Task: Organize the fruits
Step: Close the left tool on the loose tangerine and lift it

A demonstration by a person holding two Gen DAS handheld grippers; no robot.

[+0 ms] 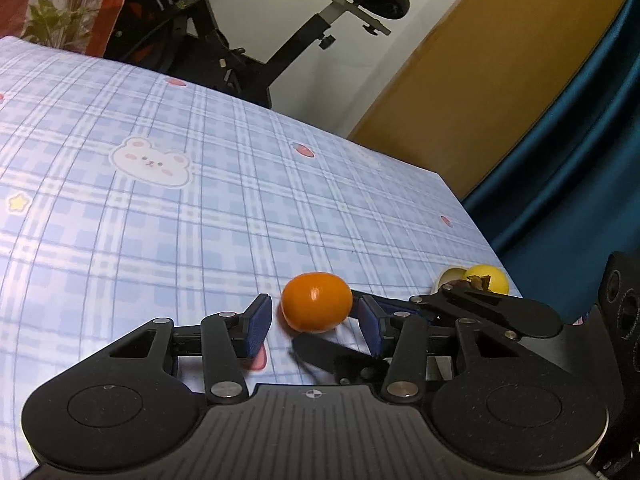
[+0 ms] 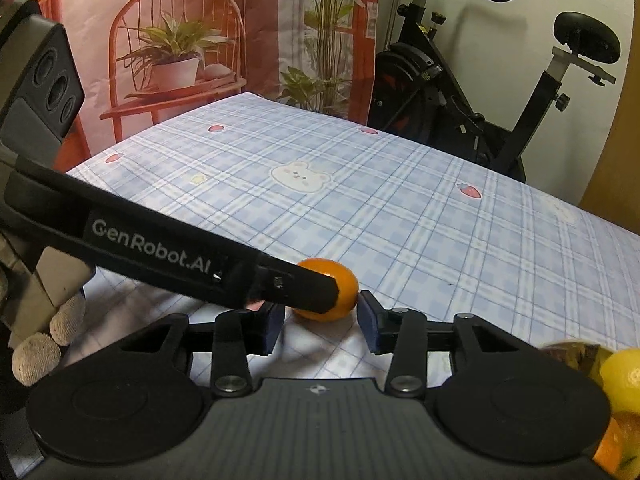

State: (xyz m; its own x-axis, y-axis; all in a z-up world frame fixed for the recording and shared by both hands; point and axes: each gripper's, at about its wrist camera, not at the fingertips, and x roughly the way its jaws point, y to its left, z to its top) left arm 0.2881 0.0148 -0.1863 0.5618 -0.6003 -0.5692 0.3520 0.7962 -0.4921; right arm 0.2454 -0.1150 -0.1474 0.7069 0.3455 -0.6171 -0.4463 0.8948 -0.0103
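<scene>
Left gripper (image 1: 312, 322) fingers are spread apart, blue pads either side of the orange (image 1: 317, 302). The right-hand pad looks to be touching or nearly touching the fruit; there is a clear gap at the left pad (image 1: 256, 326). No squeeze on it.

Right gripper (image 2: 320, 322) fingers are also parted, nothing between them. The orange (image 2: 338, 280) sits just ahead of the tips. The left gripper's finger crosses in front of the orange in the right wrist view and hides part of it.

The orange rests on the counter (image 1: 160, 240), which has a blue plaid cloth with a bear print. It lies near the counter's front-right corner.

Just right of the orange, at the counter edge, is a yellow fruit (image 1: 490, 278) with a paler round one beside it. The right wrist view shows a yellow fruit (image 2: 622, 376) and something orange below it at the frame edge; what holds them cannot be told.

Beyond the orange, off the counter's far edge: an exercise bike (image 2: 472, 92), a printed backdrop, a blue curtain.

Risks, as a judgement:
- The orange is round and free. An uneven close would push it from one side and roll it toward the counter edge.
- Both grippers crowd the same fruit, so their fingers could collide.
- The cloth may slide or bunch under a low finger.
</scene>
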